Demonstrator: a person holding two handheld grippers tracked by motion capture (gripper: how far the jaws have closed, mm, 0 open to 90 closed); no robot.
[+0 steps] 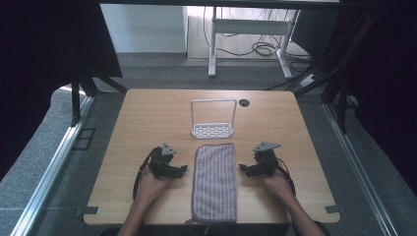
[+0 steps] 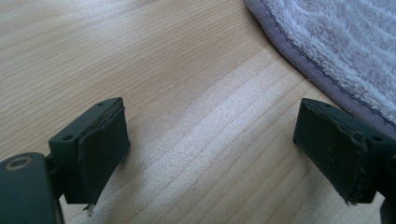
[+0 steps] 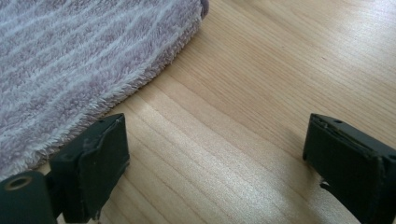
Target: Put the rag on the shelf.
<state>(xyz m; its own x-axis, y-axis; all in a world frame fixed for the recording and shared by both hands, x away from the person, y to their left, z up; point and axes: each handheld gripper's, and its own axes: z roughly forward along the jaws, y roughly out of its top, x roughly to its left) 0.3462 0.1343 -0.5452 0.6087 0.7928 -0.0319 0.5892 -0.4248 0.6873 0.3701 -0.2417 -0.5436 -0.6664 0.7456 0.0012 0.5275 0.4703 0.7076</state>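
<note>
A purple-grey striped towel (image 1: 214, 181) lies folded lengthwise in the middle of the wooden table (image 1: 147, 118), reaching to the near edge. My left gripper (image 1: 180, 170) rests on the table just left of the towel, open, with bare wood between its jaws (image 2: 212, 154); the towel's hemmed edge (image 2: 327, 51) lies at the upper right of the left gripper view. My right gripper (image 1: 244, 170) sits just right of the towel, open over bare wood (image 3: 217, 163); the towel's fluffy edge (image 3: 84, 60) lies at the upper left of the right gripper view.
A white wire rack (image 1: 213, 118) with a perforated base stands upright behind the towel. A round cable hole (image 1: 244, 103) sits near the table's far edge. A white desk frame (image 1: 248, 34) and cables stand on the floor beyond.
</note>
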